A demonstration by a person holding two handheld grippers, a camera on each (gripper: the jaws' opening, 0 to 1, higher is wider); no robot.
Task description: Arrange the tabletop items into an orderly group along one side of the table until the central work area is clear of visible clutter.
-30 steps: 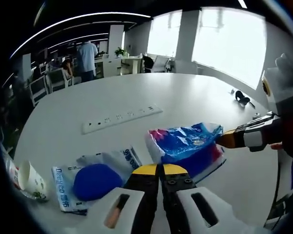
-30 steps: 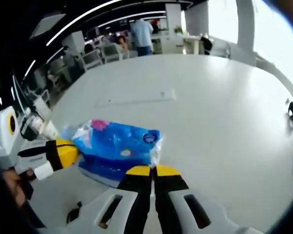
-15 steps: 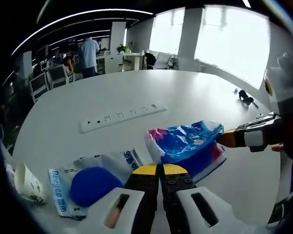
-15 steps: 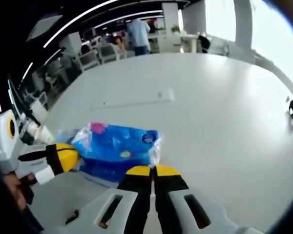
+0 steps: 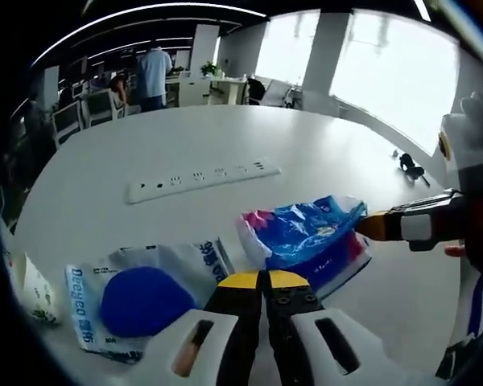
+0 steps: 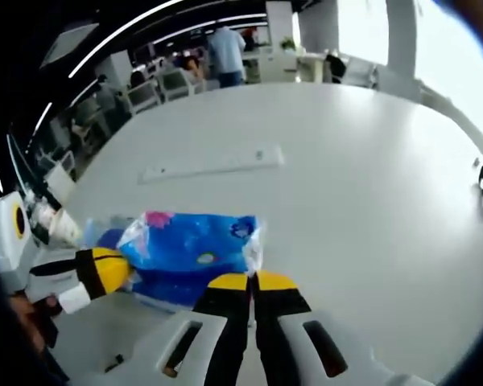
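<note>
Blue plastic tissue pack [image 5: 310, 241], pinched at opposite ends by my left gripper [image 5: 262, 279] and right gripper [image 6: 251, 281], nears white pouch [image 5: 137, 281]; grouping unfinished.

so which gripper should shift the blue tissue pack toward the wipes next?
Right, probably. The right gripper has its jaws shut on the end of the blue tissue pack. The left gripper, jaws closed, sits between the pack and the wipes packet, holding neither.

Open-plan office, big white meeting table [image 5: 225, 137], desks [image 5: 201, 87], office chairs [image 5: 97, 104], large windows [image 5: 386, 72]
</note>
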